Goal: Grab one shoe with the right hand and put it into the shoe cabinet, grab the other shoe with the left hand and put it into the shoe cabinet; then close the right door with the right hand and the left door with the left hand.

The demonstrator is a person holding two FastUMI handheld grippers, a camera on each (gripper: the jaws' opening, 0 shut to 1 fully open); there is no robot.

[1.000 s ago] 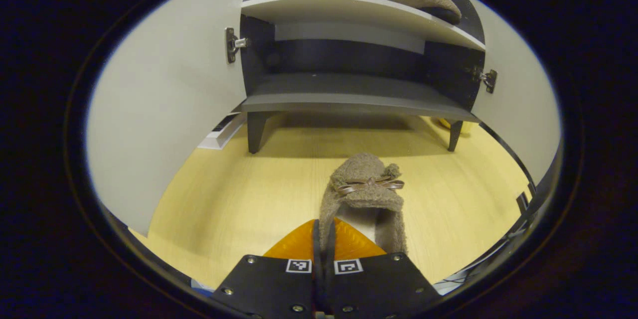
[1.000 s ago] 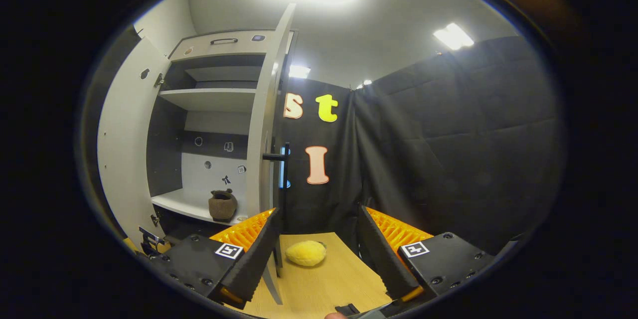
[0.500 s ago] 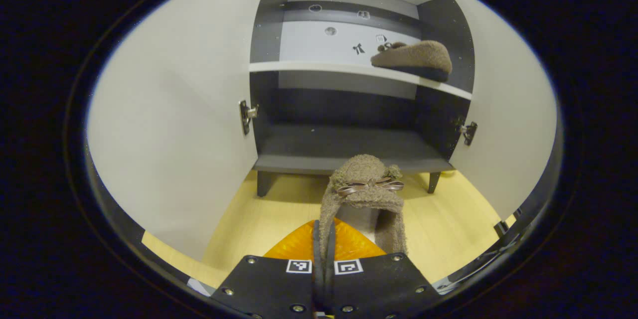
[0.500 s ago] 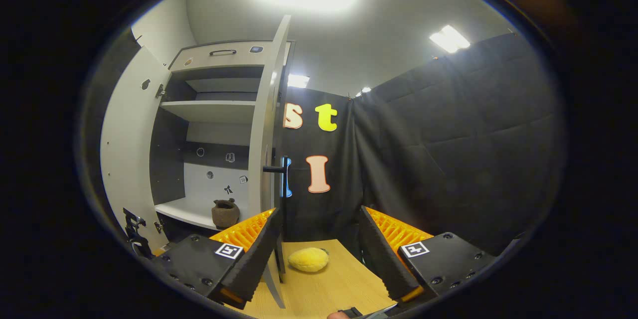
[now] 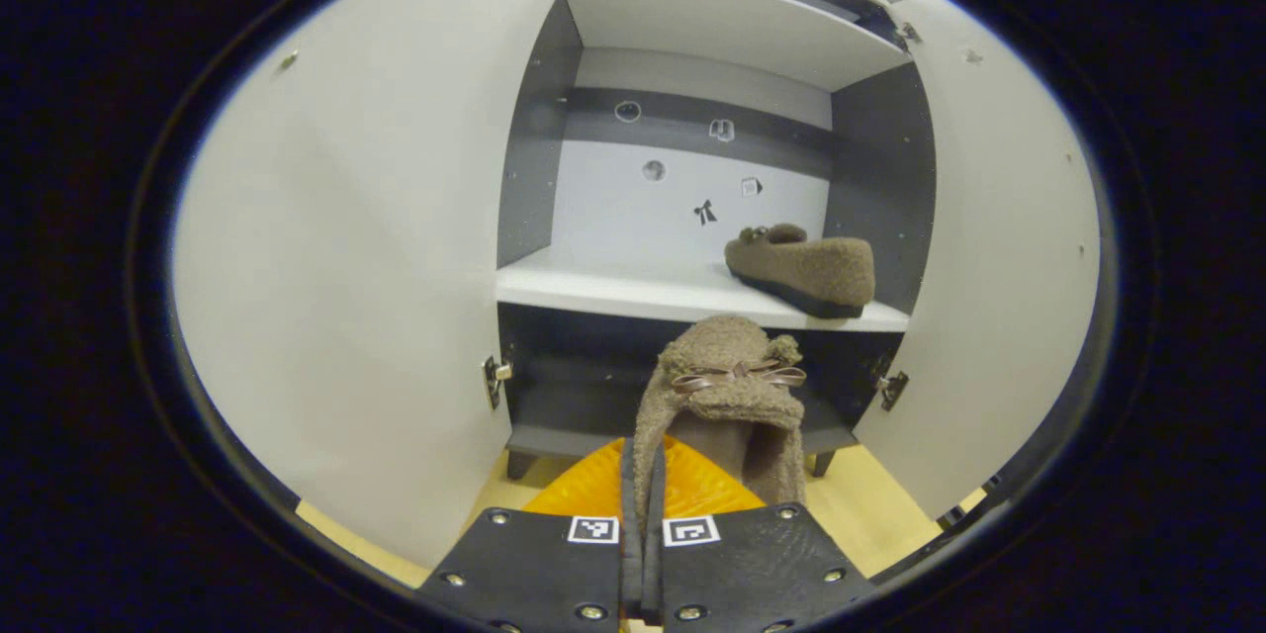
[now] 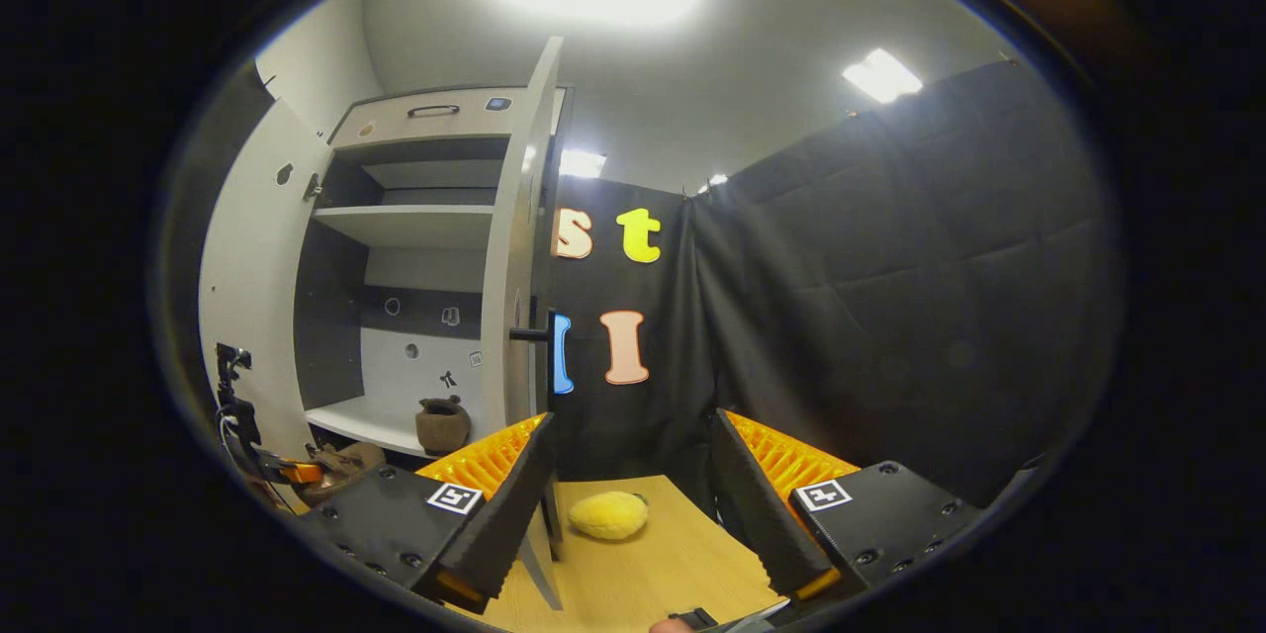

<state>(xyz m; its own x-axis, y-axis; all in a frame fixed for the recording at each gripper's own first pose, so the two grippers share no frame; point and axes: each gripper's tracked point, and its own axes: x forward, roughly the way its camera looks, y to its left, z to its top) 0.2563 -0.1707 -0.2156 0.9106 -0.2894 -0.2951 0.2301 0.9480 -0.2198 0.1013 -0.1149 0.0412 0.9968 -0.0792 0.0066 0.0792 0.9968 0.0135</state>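
Clamped tight, the left gripper's (image 5: 641,514) jaws pinch the heel edge of a fuzzy brown shoe (image 5: 727,396) with a bow, holding it up in front of the open shoe cabinet (image 5: 692,158), just below its white shelf (image 5: 613,289). On that shelf, toward the right, sits the other shoe (image 5: 803,267). Off to the side, the right gripper (image 6: 628,514) hangs with its jaws spread wide and nothing between them, beside the right door (image 6: 519,247), above a wooden floor (image 6: 643,579) where a yellow plush thing (image 6: 607,514) lies.
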